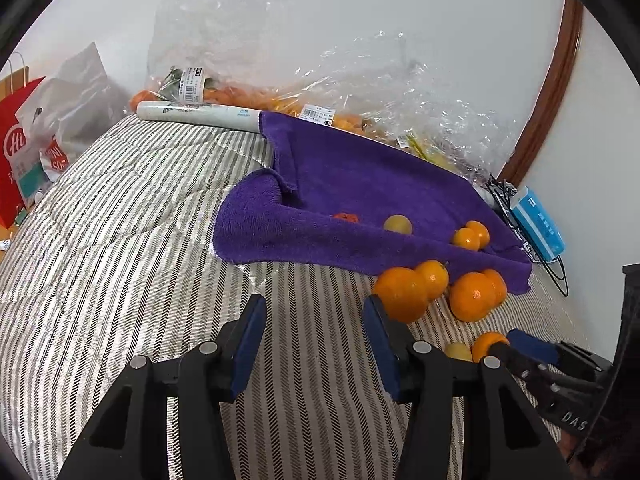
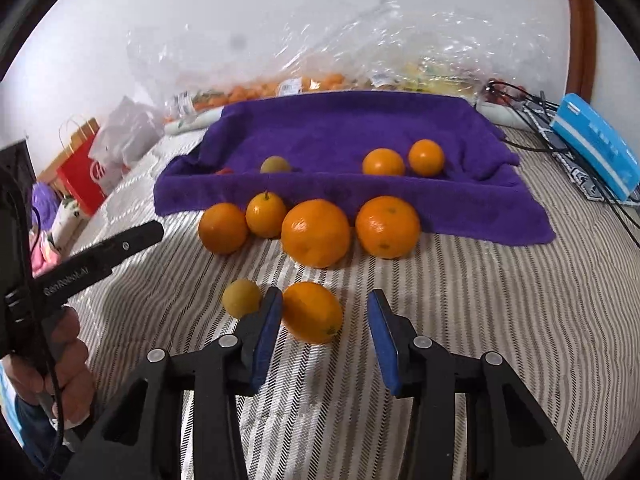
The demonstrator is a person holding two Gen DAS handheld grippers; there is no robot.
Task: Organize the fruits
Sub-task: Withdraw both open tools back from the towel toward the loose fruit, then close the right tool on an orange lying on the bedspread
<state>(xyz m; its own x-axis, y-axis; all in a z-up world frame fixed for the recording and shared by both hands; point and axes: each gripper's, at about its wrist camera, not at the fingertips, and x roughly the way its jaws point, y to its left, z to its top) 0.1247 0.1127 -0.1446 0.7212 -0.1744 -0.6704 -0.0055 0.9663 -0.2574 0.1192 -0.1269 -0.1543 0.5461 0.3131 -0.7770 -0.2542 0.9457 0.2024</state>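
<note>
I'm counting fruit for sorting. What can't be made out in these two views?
- Red fruit on the purple towel: right wrist view, mostly hidden behind the towel's front fold.
- Fruit in the plastic bags: both views, blurred by crinkled film, uncountable.
- Yellow fruit: left wrist view, partly behind the left tool.

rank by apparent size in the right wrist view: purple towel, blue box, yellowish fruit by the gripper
1. purple towel
2. blue box
3. yellowish fruit, though nearness to the camera enlarges it
</note>
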